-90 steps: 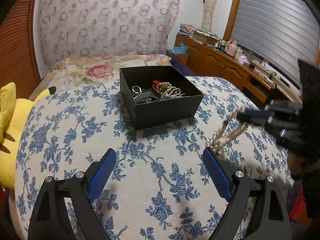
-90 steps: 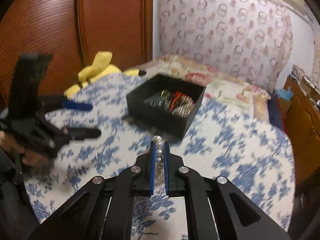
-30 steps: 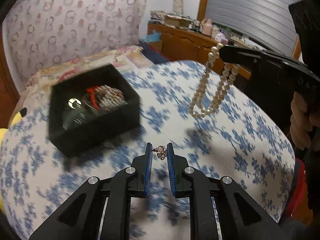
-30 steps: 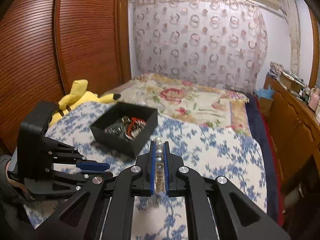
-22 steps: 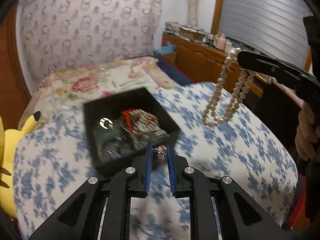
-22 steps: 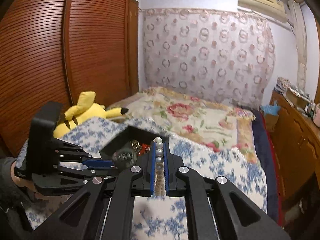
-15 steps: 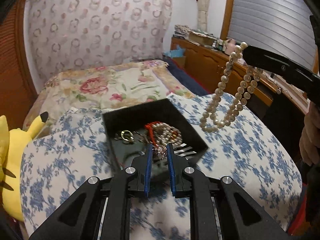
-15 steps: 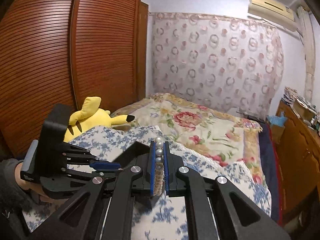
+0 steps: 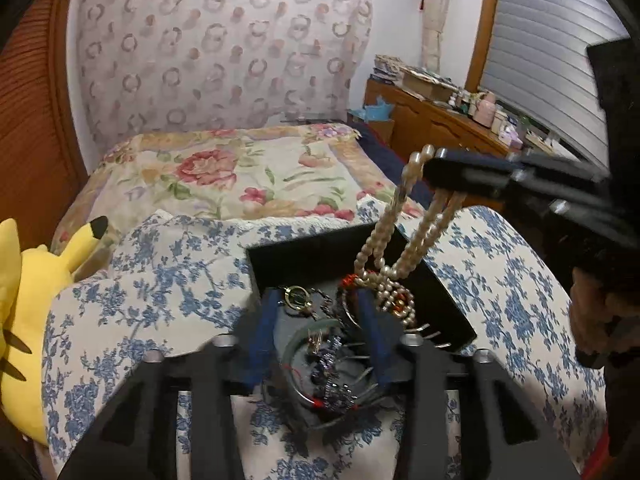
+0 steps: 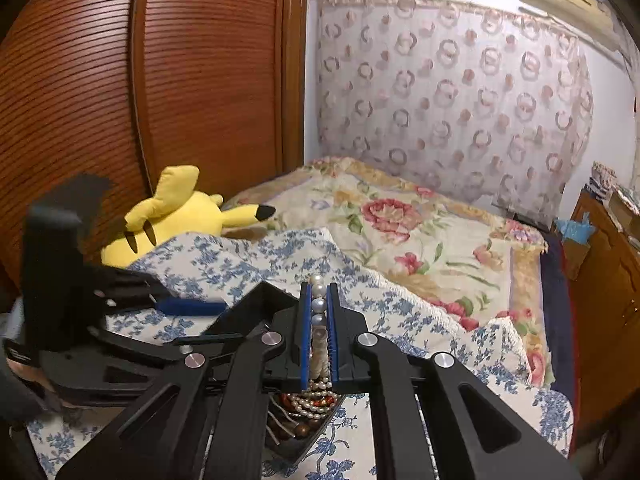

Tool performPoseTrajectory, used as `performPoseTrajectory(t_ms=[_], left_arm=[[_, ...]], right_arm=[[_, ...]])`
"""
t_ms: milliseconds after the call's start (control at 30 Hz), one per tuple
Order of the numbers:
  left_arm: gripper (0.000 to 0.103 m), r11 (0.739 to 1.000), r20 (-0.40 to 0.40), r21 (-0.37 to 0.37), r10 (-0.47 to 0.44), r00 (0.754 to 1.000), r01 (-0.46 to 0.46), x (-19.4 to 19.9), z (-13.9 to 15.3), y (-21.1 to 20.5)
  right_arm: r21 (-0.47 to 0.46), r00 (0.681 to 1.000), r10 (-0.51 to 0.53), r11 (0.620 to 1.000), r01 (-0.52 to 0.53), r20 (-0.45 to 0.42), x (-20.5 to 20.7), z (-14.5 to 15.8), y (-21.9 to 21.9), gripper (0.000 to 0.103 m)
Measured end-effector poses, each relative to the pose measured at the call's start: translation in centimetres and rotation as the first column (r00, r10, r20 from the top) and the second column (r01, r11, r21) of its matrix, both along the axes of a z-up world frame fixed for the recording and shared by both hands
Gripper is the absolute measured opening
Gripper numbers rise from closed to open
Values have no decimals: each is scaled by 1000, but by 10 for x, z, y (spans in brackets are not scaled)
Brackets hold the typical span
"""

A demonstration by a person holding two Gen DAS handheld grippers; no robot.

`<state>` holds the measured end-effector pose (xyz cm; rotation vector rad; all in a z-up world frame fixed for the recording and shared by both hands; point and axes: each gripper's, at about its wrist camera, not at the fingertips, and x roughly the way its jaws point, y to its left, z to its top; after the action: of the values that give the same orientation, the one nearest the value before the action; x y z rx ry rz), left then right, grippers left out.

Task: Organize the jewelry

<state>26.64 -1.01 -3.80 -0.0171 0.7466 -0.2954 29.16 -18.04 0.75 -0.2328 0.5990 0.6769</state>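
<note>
Pearl necklace (image 9: 394,248): clenched in right tool (image 10: 319,312), dangling into black box (image 9: 448,292). Left tool (image 9: 318,320): jaws opening, small earring just dropped in.

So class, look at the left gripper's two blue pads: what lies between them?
In the left wrist view, the left gripper, jaws opening, frames only jewelry lying in the black box; nothing is gripped.

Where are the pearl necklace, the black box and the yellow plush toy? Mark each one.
pearl necklace (image 9: 400,240): left wrist view, on the strand hanging over the box.
black box (image 9: 296,256): left wrist view, on its far inner wall.
yellow plush toy (image 10: 188,216): right wrist view, on its head.
</note>
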Motion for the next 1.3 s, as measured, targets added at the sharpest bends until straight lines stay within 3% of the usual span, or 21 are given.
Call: performPoseTrajectory(t_ms=[233,533,800,1200,1300], left_arm=[[55,1000,27,3,28,999,-28,-12,8,9],[76,998,96,28,59,994,-62,-54,26,14],[93,995,152,23,93,984,-98,-105,40,14],[95,985,203,3,167,965,-172,-170,55,23],[95,982,216,7,183,959,-189,-185,56,25]], right_arm=[[0,999,-21,1000,21,-35,5,-15,0,9],[62,997,-79,995,80,-23,-25,-2,-23,21],[127,984,-180,975,180,-16,-87,1,-51,54],[194,951,-303,938,286,64,-183,13,-71,98],[200,939,-335,928,315,77,-201,15,-75,100]])
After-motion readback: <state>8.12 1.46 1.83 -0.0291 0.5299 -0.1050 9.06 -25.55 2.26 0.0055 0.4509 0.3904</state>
